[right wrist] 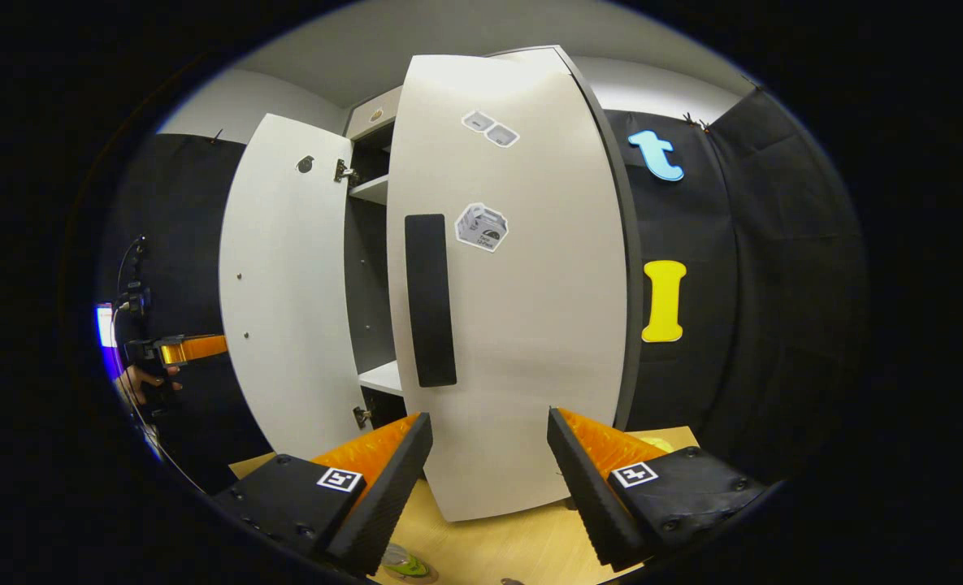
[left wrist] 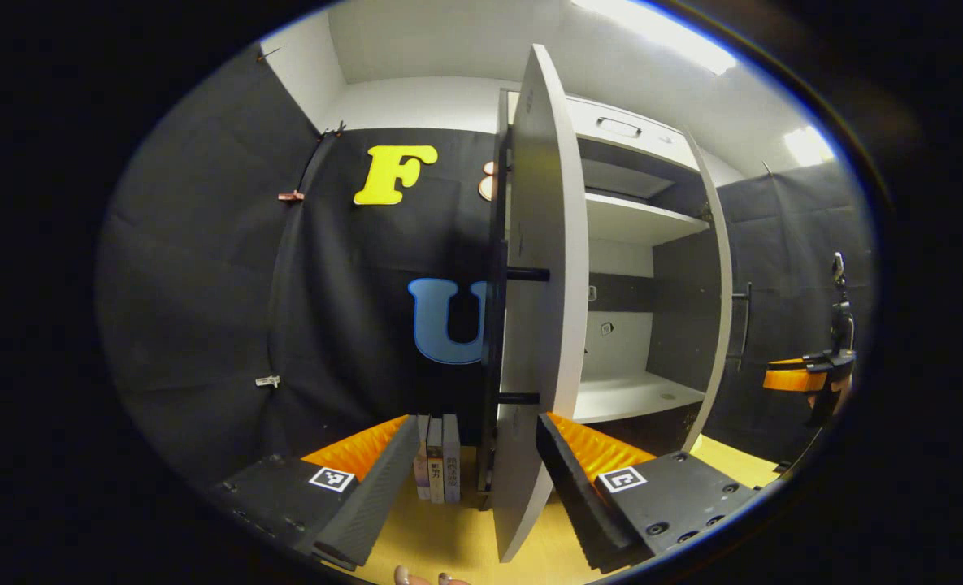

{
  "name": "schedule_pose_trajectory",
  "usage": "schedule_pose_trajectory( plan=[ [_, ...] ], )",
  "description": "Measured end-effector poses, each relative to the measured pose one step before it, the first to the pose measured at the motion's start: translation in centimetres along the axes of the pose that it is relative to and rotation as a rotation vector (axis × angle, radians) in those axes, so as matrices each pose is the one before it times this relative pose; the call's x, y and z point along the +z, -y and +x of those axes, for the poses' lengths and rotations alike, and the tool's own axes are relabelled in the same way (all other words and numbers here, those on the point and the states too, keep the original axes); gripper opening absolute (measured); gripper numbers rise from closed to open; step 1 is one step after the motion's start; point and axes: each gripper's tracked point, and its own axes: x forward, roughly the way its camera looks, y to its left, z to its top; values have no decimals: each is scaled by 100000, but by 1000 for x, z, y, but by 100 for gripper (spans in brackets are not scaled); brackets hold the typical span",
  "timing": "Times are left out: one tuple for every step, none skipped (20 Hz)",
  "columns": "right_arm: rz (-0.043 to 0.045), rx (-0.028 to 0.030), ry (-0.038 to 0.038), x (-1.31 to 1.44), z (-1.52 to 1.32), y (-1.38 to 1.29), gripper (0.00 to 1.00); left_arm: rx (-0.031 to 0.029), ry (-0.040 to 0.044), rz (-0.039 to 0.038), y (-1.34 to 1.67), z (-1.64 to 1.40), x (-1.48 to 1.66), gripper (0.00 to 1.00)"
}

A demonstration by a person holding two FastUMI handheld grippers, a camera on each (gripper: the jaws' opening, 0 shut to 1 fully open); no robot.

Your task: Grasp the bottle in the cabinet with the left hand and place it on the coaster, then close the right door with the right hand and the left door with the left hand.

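Left gripper [left wrist: 477, 479] and right gripper [right wrist: 489, 479] are showing black ribbed fingers [left wrist: 371, 487], orange ridged backing, square black-and-white markers, and black screws.

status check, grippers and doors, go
Left gripper open, facing left door's edge. Right gripper open before right door. Both doors ajar. Nothing blocking.

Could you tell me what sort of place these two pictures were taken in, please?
Probably a staged recording booth, not a real home: black cloth walls surround a white cabinet standing with both doors open on a wooden tabletop, and a person's hand holds the other claw beside it.
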Motion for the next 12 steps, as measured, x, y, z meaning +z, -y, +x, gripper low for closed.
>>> schedule_pose_trajectory(
  plan=[
    [88,-490,-117,-8,89,172,96,-136,-102,1536,34,58,45,93],
    [493,-140,162,86,111,-11,97,-588,-60,99,92,81,-99,93],
    [756,59,490,187,100,118,97,-955,-79,-1040,90,74,-17,93],
    [592,120,641,200,65,30,97,-1264,284,-1173,65,48,103,93],
    [225,-74,518,85,146,94,97,-1152,117,-895,50,112,77,93],
    [41,-48,405,113,92,39,97,-1371,-209,-338,122,120,26,93],
    [-6,59,282,104,130,55,97,-1547,116,343,225,163,219,93],
    [-66,242,167,78,73,7,97,-1917,-338,876,296,359,106,93],
    [-171,53,-29,-43,56,64,97,-2049,248,423,691,521,324,93],
    [-395,-155,-34,26,57,154,97,-1769,86,-346,696,408,-199,93],
    [-423,-153,20,-39,39,63,97,-2187,-48,-643,852,350,-13,93],
    [-364,-151,-22,16,-54,89,97,-2845,312,-253,1405,200,-77,89]
  ],
)
